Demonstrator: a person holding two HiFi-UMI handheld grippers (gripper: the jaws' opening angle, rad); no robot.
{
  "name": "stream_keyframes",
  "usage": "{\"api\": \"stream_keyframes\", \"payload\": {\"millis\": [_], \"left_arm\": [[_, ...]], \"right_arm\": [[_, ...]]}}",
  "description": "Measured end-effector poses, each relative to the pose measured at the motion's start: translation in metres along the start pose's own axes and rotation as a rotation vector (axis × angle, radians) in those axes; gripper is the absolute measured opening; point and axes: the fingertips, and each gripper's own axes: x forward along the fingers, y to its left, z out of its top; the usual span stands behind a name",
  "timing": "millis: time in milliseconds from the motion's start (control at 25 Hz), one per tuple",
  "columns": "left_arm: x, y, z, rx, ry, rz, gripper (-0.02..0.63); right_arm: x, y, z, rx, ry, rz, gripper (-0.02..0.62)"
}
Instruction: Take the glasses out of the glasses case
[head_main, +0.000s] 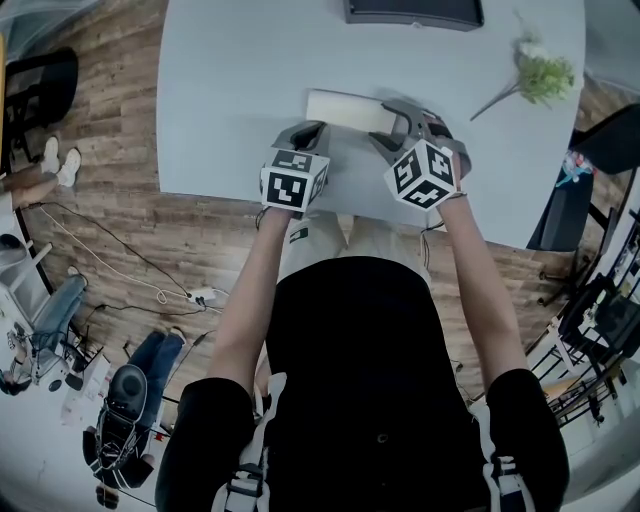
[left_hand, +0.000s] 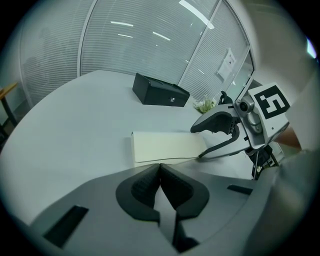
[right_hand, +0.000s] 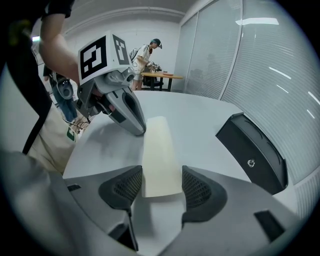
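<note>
Two claws are shown at a closed, cream glasses case (head_main: 345, 110), which lies flat on the pale tabletop (head_main: 230, 80) just in front of the person; the glasses themselves are not seen. The right claw (right_hand: 161, 180) is spread, its jaws set to either side of the case's right end, though it cannot be told whether the pads are pressed on it. The left claw (left_hand: 160, 167) is pressed together and empty, its tip set close to the near long edge towards the case's left end. The step in hand is judged to be the opening of the case. It would be done well if the base were pinched firmly across its end by the right claw, so that it cannot slide, while the lid seam is found and lifted gently by the left tip. Both bare forearms are held forward and roughly parallel, with the marker cubes turned upward. A black box (head_main: 413, 12) and a small plant (head_main: 540, 72) stand well apart near the far edge.
</note>
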Motion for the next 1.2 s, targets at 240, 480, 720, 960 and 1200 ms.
{"api": "stream_keyframes", "payload": {"millis": [240, 480, 720, 960, 1200], "left_arm": [[0.001, 0.0, 0.0, 0.002, 0.006, -0.004, 0.025], [0.0, 0.0, 0.0, -0.002, 0.005, -0.009, 0.025], [0.003, -0.001, 0.001, -0.002, 0.011, -0.005, 0.025], [0.002, -0.004, -0.001, -0.01, 0.013, -0.009, 0.025], [0.0, -0.006, -0.001, -0.016, -0.002, -0.013, 0.025]], "right_arm": [[-0.001, -0.001, 0.0, 0.0, 0.004, 0.003, 0.273], [-0.008, -0.001, 0.005, 0.0, -0.009, -0.017, 0.244], [-0.015, -0.006, 0.008, 0.004, -0.031, -0.037, 0.178], [-0.022, -0.008, 0.013, 0.003, -0.047, -0.052, 0.129], [-0.024, -0.013, 0.017, 0.0, -0.055, -0.077, 0.071]]}}
